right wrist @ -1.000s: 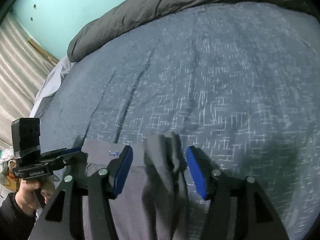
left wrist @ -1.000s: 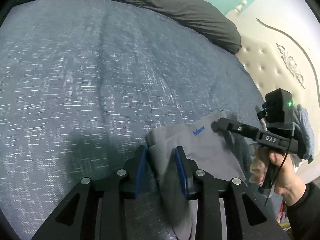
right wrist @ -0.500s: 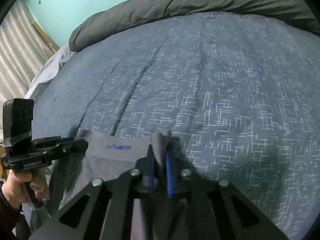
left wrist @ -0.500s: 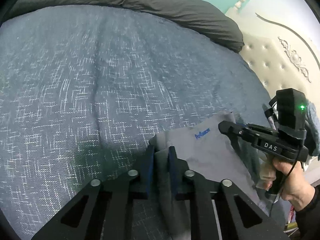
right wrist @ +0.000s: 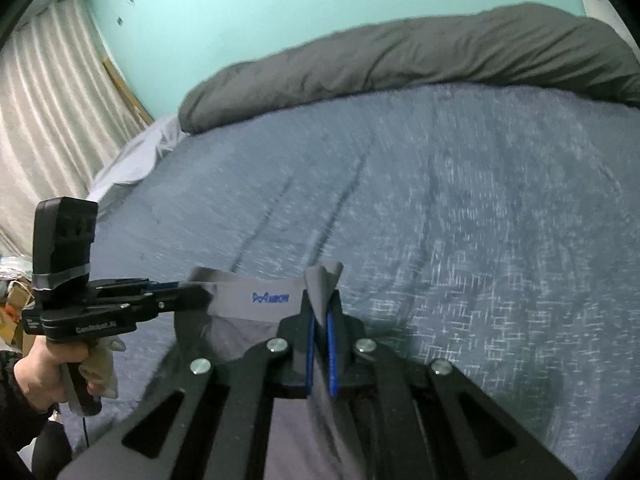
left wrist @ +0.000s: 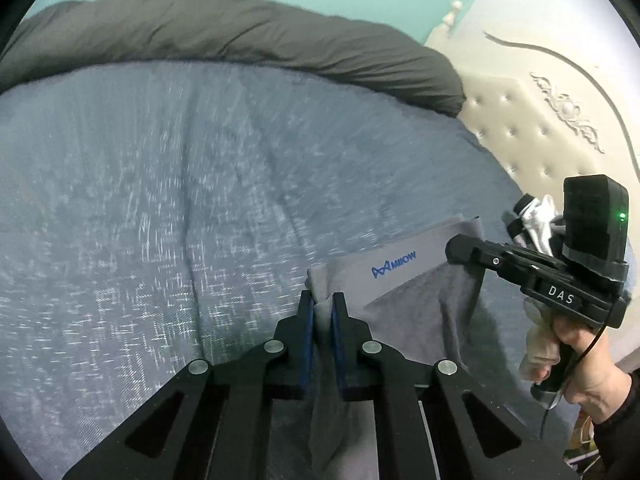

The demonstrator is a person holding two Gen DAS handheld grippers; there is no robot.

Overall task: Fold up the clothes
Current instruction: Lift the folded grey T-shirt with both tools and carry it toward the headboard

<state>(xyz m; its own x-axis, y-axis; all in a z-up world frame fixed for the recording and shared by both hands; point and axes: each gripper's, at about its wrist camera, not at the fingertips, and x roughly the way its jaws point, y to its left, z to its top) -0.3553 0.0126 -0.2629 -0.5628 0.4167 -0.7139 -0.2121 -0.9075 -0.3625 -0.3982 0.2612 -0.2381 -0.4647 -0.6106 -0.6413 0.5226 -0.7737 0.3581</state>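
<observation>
A grey garment (left wrist: 408, 280) with a blue logo on its waistband hangs stretched between both grippers above the blue-grey bedspread (left wrist: 160, 200). My left gripper (left wrist: 322, 300) is shut on one end of the waistband; it also shows in the right wrist view (right wrist: 200, 294). My right gripper (right wrist: 320, 312) is shut on the other end, and it shows in the left wrist view (left wrist: 460, 250). The garment (right wrist: 248, 320) hangs down below both views, so its lower part is hidden.
A dark grey rolled duvet (left wrist: 240, 44) lies along the far edge of the bed. A cream tufted headboard (left wrist: 540, 120) stands at the right. A curtain (right wrist: 44, 128) and a teal wall (right wrist: 280, 8) are behind the bed.
Both grippers closed on the garment's waistband, then lifted it off the bedspread. The views tilted up, showing more of the duvet and wall.
</observation>
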